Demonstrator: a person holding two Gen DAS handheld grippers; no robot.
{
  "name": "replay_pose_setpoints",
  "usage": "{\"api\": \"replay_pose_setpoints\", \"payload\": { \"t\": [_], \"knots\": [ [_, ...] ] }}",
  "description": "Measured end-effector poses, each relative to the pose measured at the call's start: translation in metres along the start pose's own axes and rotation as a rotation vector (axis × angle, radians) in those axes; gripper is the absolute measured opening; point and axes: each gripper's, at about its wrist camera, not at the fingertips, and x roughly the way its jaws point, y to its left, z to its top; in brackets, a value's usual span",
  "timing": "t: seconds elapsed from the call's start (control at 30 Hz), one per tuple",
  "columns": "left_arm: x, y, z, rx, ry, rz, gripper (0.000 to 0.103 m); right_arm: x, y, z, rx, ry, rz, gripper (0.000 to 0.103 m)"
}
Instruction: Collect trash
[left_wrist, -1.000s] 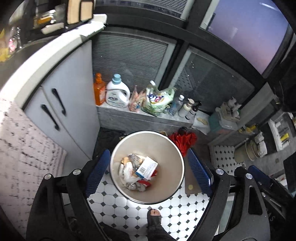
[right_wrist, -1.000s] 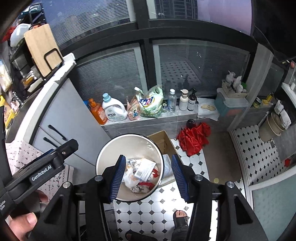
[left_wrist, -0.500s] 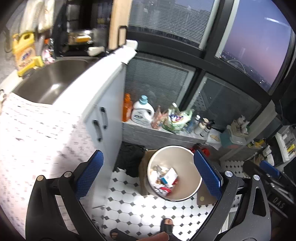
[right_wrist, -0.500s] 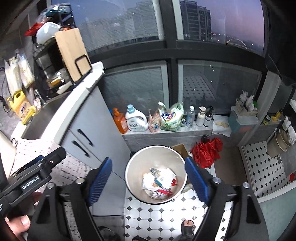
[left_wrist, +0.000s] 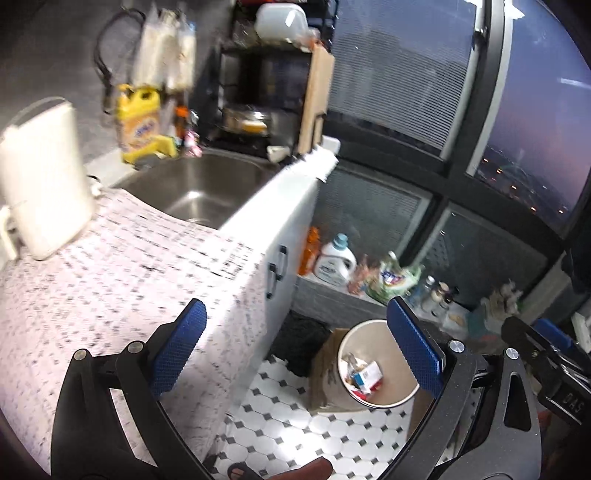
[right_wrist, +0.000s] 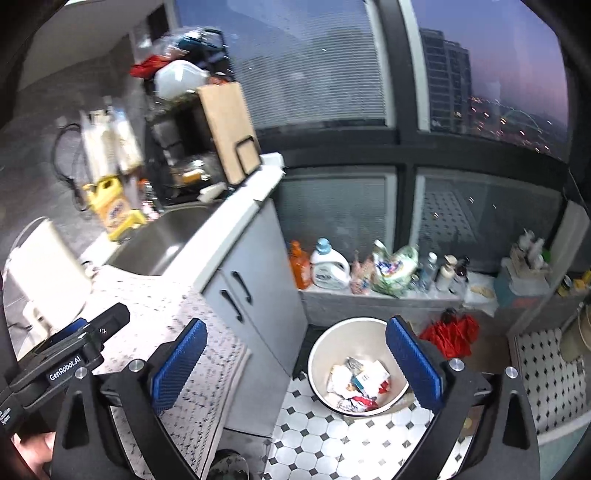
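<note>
With both jaws having just opened wide and nothing between them, your left gripper (left_wrist: 295, 350) and right gripper (right_wrist: 295, 365) are spread empty, and both views have lifted off the bin (right_wrist: 325, 350) toward the bench (left_wrist: 110, 266). The trash (right_wrist: 358, 384) lies inside the bin on the floor, at about 5 o'clock in each view. That load looks delivered; scan the bench next.

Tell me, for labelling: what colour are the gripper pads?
Blue pads, clearest in the right wrist view.
</note>
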Motion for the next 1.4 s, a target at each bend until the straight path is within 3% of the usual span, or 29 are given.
{"api": "replay_pose_setpoints", "payload": {
  "t": [0.47,0.77,1.4],
  "knots": [
    [-0.103,0.020,-0.046,-0.113,-0.105,0.179,0.097,-0.064,0.017,-0.023,-0.124,-0.038,0.181,0.095],
    [-0.141,0.033,-0.072,-0.162,-0.135,0.272,0.097,-0.086,0.033,-0.041,-0.187,-0.025,0.273,0.095],
    [-0.172,0.039,-0.080,-0.190,-0.159,0.318,0.097,-0.096,0.047,-0.046,-0.212,-0.019,0.332,0.095]
  ]
}}
